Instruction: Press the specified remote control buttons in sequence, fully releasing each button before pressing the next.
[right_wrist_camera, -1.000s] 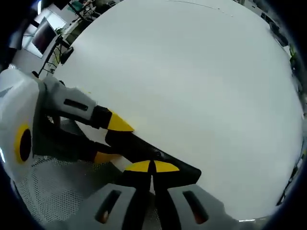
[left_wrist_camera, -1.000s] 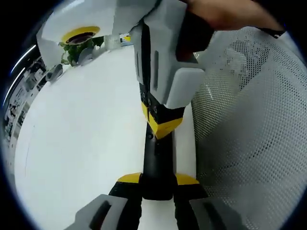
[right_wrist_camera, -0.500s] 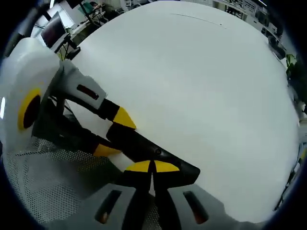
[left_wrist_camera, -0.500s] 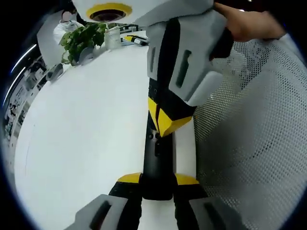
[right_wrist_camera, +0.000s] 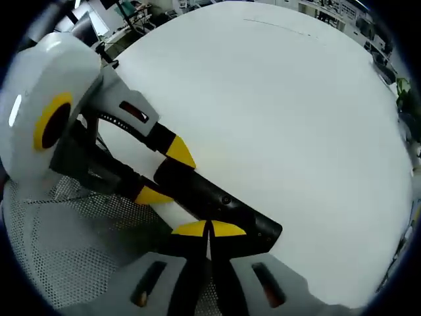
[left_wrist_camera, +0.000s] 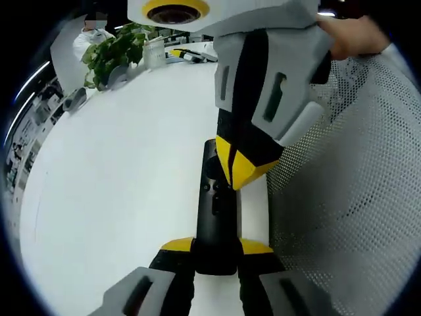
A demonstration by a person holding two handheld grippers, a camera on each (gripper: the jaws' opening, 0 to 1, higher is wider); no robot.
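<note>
We see the black remote control (left_wrist_camera: 214, 217) lying lengthwise between the two yellow-tipped jaws of the left gripper (left_wrist_camera: 216, 248), its near end clamped there and its far end reaching out over the white table (left_wrist_camera: 112, 191). A few small buttons show on its upper face. The right gripper (left_wrist_camera: 240, 172) comes down from the top of the left gripper view, its yellow tips drawn together to a point just over the right edge of the remote control — whether they touch it we cannot tell. A hand (left_wrist_camera: 352, 36) grips its handle at the upper right. A white perforated mesh surface (left_wrist_camera: 342, 197) fills the right side, and a potted green plant (left_wrist_camera: 112, 56) stands at the far edge of the table.

In the right gripper view, the right gripper (right_wrist_camera: 209, 230) has its yellow tips pressed together with nothing between them, sitting right at the remote control (right_wrist_camera: 217, 204), which runs diagonally across the table (right_wrist_camera: 283, 118). The left gripper (right_wrist_camera: 164, 172) enters from the left with one yellow tip on either side of the remote control's far end — closed on it. The mesh surface (right_wrist_camera: 72, 250) lies at lower left.
</note>
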